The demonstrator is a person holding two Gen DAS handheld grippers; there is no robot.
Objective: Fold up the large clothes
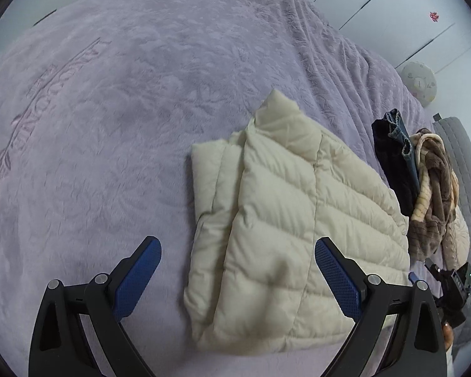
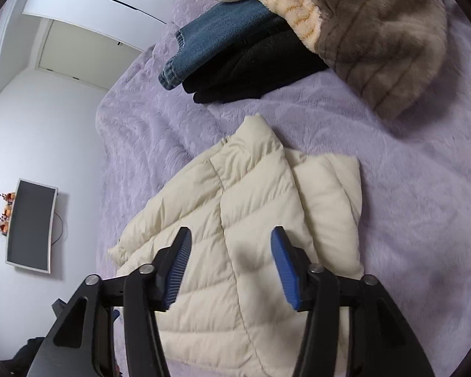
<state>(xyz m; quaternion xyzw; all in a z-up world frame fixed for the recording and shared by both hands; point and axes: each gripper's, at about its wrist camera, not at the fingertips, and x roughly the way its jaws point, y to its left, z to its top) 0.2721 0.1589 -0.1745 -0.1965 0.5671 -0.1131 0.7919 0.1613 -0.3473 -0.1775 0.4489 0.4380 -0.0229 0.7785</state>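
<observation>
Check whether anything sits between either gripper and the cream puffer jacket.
Nothing visible does. The left gripper and right gripper both hang open directly over the cream puffer jacket. The pile of other clothes lies beyond it.

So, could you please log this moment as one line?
cream puffer jacket: partly folded on lilac blanket | left tool: open | right tool: open

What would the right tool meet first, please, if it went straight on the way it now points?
Most likely the cream puffer jacket: the open right tool points directly at its quilted surface, with nothing in between, though how far above it hangs is unclear.
</observation>
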